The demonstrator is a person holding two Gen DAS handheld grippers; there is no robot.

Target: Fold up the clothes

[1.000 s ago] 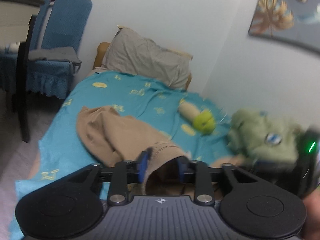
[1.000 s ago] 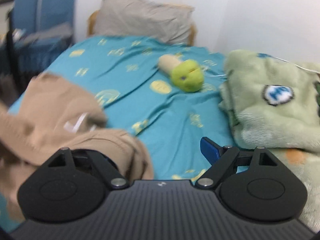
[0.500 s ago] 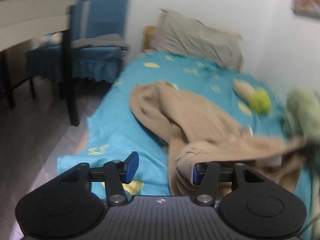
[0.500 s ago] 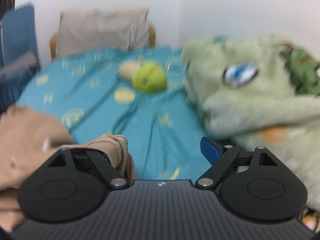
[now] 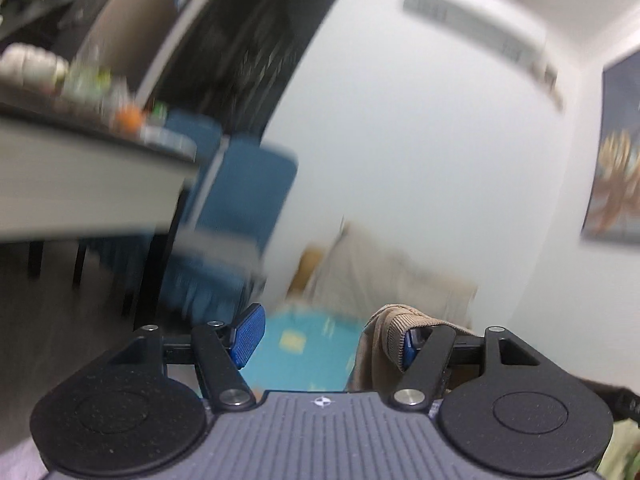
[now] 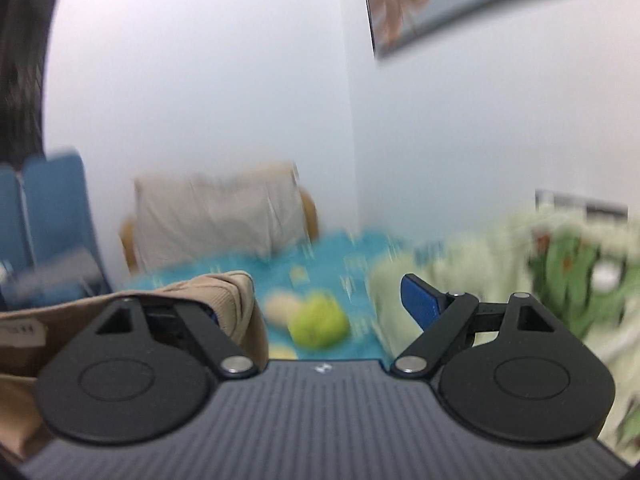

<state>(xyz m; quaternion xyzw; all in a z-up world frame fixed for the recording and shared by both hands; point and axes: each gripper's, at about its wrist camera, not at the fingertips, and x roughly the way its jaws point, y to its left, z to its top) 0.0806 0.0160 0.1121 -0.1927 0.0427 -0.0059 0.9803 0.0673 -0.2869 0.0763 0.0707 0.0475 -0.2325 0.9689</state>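
Note:
A tan knit garment hangs between my two grippers. In the left wrist view its ribbed hem [image 5: 404, 322] is draped over my right finger. My left gripper [image 5: 330, 338] has its jaws wide apart. In the right wrist view the tan garment [image 6: 224, 296] is draped over my left finger and stretches off to the left. My right gripper [image 6: 316, 300] also has its jaws wide apart. Both views are tilted up and blurred. The teal bedsheet [image 6: 320, 252] lies below.
A beige pillow [image 6: 216, 212] leans at the bed's head. A green and tan plush toy [image 6: 316, 320] lies on the sheet. A pale green fleece blanket [image 6: 560, 264] is at the right. Blue chairs [image 5: 240, 208] and a table edge [image 5: 80, 184] stand at the left.
Both grippers have lifted and tilted upward, raising the tan garment off the bed. The left gripper opened about a second ago; the garment now hangs hooked over one finger of each.

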